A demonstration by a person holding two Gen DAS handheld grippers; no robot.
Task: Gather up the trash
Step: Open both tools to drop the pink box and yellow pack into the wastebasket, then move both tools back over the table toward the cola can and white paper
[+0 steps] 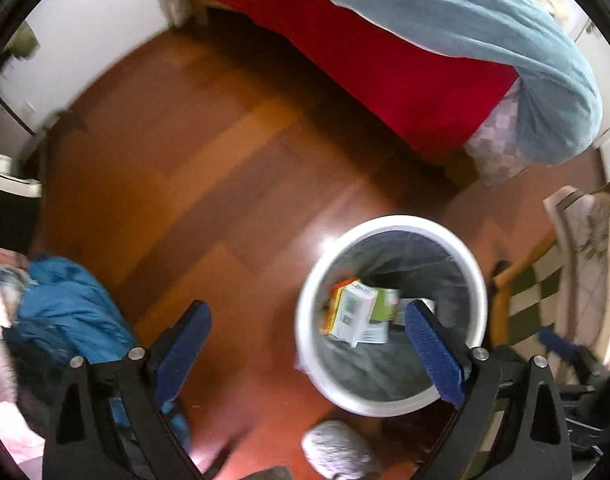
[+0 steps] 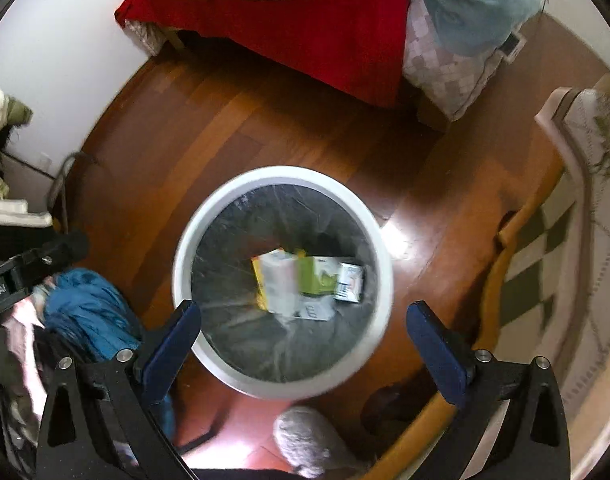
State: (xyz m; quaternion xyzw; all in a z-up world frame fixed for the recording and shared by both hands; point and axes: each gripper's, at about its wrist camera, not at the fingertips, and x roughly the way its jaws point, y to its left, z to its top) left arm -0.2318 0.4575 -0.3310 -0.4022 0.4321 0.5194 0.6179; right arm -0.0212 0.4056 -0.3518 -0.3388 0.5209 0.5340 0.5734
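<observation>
Both grippers, left and right, hang spread and empty above a white bin. Small cartons, blurred, lie inside it; probably trash just dropped. A bed sits at twelve o'clock.

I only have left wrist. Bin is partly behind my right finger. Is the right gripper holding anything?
Observer: No. The right gripper is open and empty, above the trash bin.
Operator: What's in the bin that I can't see?
Observer: A small white box at the right end of the pile, beside the green carton; your finger hides most of it.
Operator: Anything on the floor near the bin on that side?
Observer: A wooden chair frame with a checked cushion curves right beside the bin; no loose trash shows on the wood floor.
</observation>
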